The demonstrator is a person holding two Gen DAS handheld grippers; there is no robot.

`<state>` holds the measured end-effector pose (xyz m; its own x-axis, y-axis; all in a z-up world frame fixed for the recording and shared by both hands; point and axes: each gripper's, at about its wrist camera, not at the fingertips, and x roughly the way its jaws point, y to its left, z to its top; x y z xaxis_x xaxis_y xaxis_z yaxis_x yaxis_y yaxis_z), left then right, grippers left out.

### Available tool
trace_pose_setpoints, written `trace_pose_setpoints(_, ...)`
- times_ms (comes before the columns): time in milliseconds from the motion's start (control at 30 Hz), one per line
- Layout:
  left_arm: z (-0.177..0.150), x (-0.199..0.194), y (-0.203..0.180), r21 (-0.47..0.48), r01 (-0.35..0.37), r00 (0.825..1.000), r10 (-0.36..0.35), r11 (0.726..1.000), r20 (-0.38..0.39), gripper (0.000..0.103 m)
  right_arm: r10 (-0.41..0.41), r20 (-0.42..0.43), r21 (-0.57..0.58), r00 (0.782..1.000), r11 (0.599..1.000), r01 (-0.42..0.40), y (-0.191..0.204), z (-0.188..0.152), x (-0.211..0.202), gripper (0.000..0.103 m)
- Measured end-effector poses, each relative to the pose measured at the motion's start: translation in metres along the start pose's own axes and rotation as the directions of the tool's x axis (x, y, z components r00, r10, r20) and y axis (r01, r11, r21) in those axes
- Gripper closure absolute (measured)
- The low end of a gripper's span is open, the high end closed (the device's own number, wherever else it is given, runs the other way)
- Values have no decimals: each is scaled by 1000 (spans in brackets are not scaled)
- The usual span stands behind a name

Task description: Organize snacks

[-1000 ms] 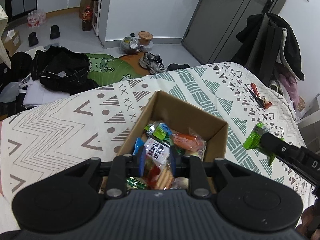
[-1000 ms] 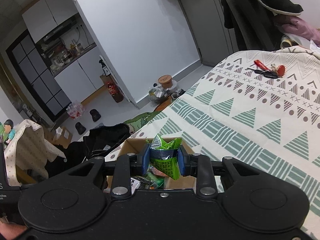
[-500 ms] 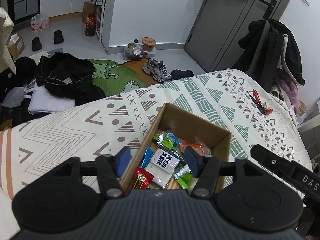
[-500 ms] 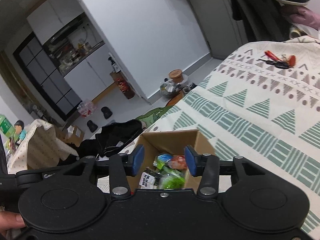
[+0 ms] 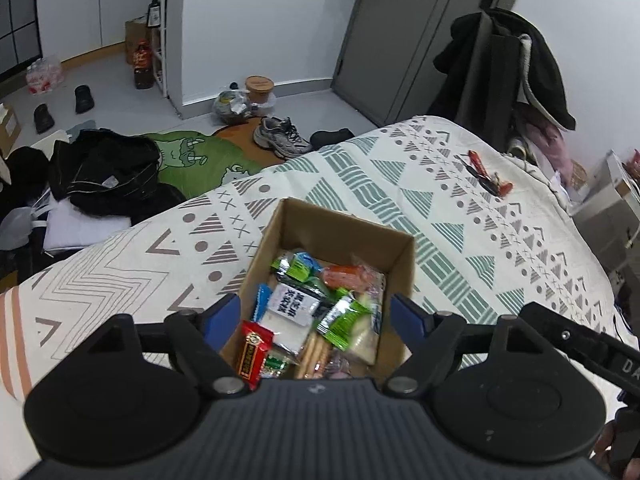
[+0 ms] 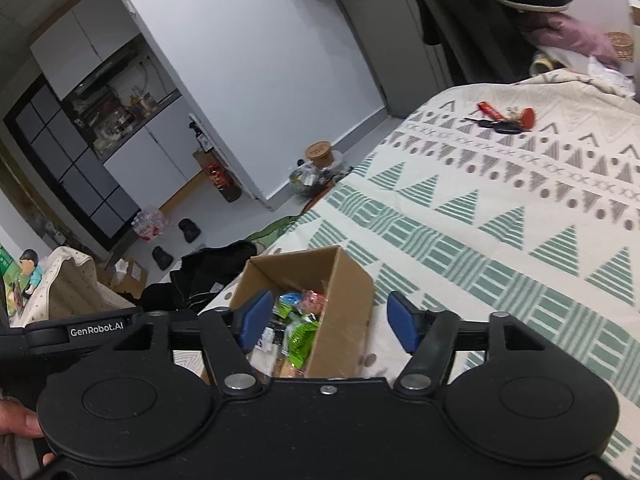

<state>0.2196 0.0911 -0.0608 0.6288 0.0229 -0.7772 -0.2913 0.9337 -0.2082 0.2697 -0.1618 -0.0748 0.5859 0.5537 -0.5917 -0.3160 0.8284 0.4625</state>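
Release step in hand: left gripper (image 5: 316, 316) and right gripper (image 6: 326, 322) jaws just been opening, now spread, nothing between. Wrapped snacks (image 5: 316, 312) lie inside open brown cardboard box (image 5: 402, 256) on patterned bedspread (image 6: 500, 240). Next move, judged: locate any remaining loose snack; none visible.

Room evenly lit by soft indoor light, shadows kept faint, edges strongly bent by fisheye distortion, slight blur seen in the right wrist view.

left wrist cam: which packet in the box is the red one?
The red packet with yellow lettering, at the cardboard box's near-left corner; neighbours are green, white or orange.
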Motion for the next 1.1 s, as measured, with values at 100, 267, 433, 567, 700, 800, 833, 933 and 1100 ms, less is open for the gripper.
trace_pose_setpoints(100,-2,-5,-4,1,10,1000,-10,1000,0,22,-38,9,3,999,999,38,-2,-2,-14,36)
trace_pose_setpoints(267,-5,-18,-11,13,16,1000,-16,1000,-1,22,-88,45,9,995,996,87,-4,-8,-38,26)
trace_pose_setpoints(433,-13,-38,-18,43,9,1000,-11,999,26,22,-118,65,46,991,992,115,-6,-14,-60,6)
trace_pose_setpoints(567,-20,-56,-19,52,8,999,-11,999,47,13,-130,90,53,987,991,126,-3,-19,-77,0)
trace_pose_setpoints(700,-28,-77,-19,45,23,996,-27,999,80,3,-122,108,51,987,992,117,1,-23,-94,0)
trace_pose_setpoints(800,-33,-93,-23,66,30,994,-36,997,101,0,-125,126,35,984,992,121,7,-28,-108,0)
trace_pose_setpoints(833,-35,-99,-23,69,35,993,-42,997,108,0,-133,131,29,982,991,130,9,-30,-112,0)
trace_pose_setpoints(933,-42,-111,-26,81,36,992,-45,996,119,0,-123,147,21,982,992,121,13,-34,-124,0)
trace_pose_setpoints(1100,-56,-133,-25,85,55,986,-68,995,150,0,-114,156,0,981,993,116,20,-42,-141,0)
